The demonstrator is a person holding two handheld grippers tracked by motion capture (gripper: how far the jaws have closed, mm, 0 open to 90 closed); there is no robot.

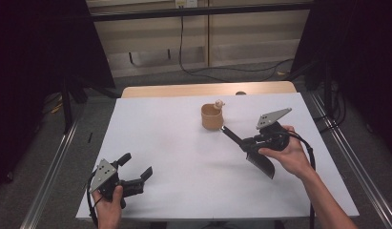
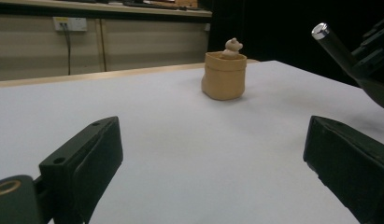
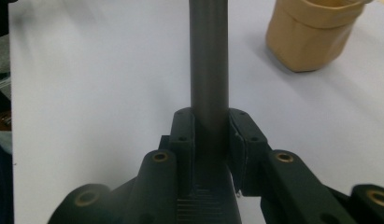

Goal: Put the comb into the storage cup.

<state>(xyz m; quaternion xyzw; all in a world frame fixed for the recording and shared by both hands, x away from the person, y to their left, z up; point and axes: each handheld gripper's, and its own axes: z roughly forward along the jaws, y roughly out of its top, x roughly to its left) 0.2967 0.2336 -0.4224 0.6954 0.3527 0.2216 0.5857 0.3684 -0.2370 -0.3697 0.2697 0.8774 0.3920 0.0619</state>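
Writing-wise there's nothing readable anywhere. From the high view, a tan pot (image 1: pixel 212 117) with a little figure (image 1: pixel 219 103) on its rim sits on the white table (image 1: pixel 174 157), and the right gripper (image 1: pixel 244 143) holds a dark brush (image 1: pixel 261 163), handle tip just beside the pot. The left gripper (image 1: pixel 135 167) is near the front-left edge, well apart. In the left gripper view its jaws gape wide around bare table. In the right gripper view both pads (image 3: pixel 184 133) clamp the handle (image 3: pixel 208 60); bristles are probably behind the camera.
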